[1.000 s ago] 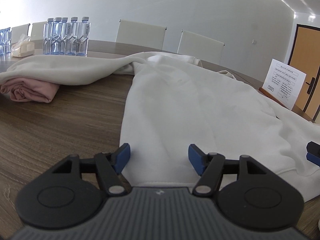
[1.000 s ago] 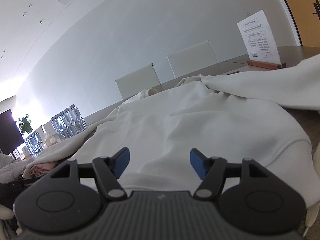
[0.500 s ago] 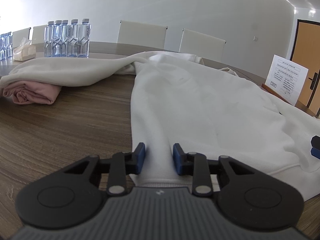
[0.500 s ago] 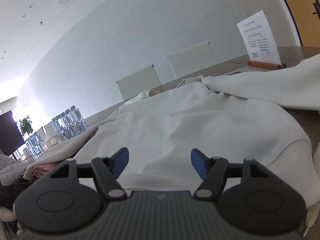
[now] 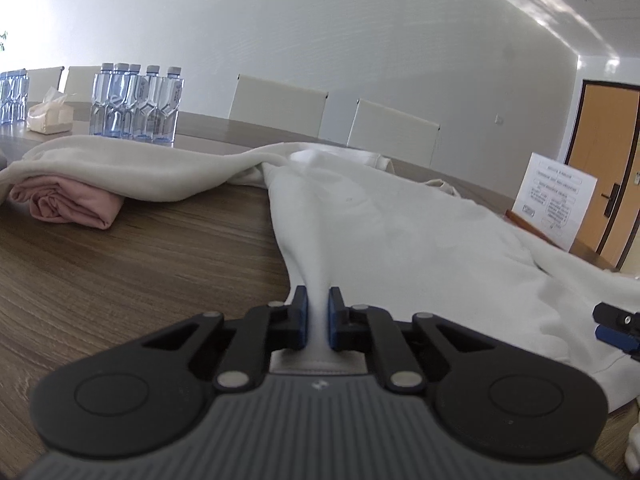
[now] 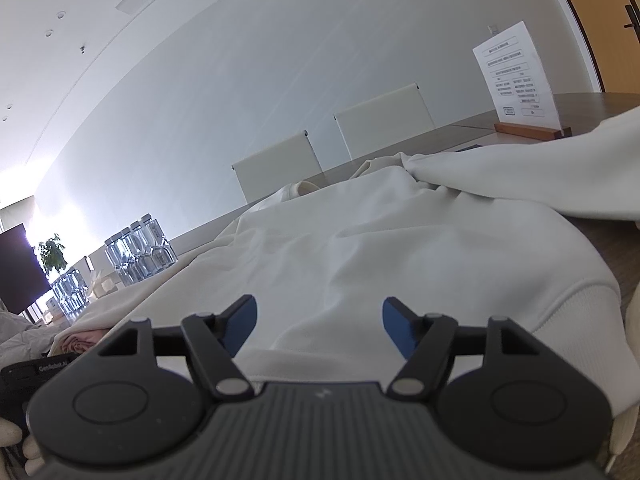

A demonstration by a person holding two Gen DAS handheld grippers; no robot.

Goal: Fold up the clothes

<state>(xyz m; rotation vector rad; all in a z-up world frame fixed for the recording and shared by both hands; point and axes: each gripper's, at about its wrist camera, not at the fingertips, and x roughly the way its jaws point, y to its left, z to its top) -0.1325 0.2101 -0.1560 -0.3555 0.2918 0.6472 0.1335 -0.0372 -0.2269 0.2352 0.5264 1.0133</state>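
We had the left gripper (image 5: 317, 322) closing on the near hem of the cream sweatshirt (image 5: 400, 232), a pinch of cloth pressed between its blue pads and drawn up into a ridge. The garment lay spread on the wooden table (image 5: 120, 264), its long axis running straight away from us toward the chairs, with one sleeve trailing off over a folded pink garment (image 5: 72, 204). Our right gripper (image 6: 319, 322) hung released, jaws wide, just over the same hem further along toward the ribbed corner; cloth sat below and between its fingers, but the pads did not press it. We judged that the coming move turned on this: both grippers faced the hem from the near edge, so the right one needed only to dip and clench before any lift. As for writing, the sheet on the paper sign (image 6: 516, 76) was too small to read; part of a word, "GenRobot", showed on a black device at the right view's lower left
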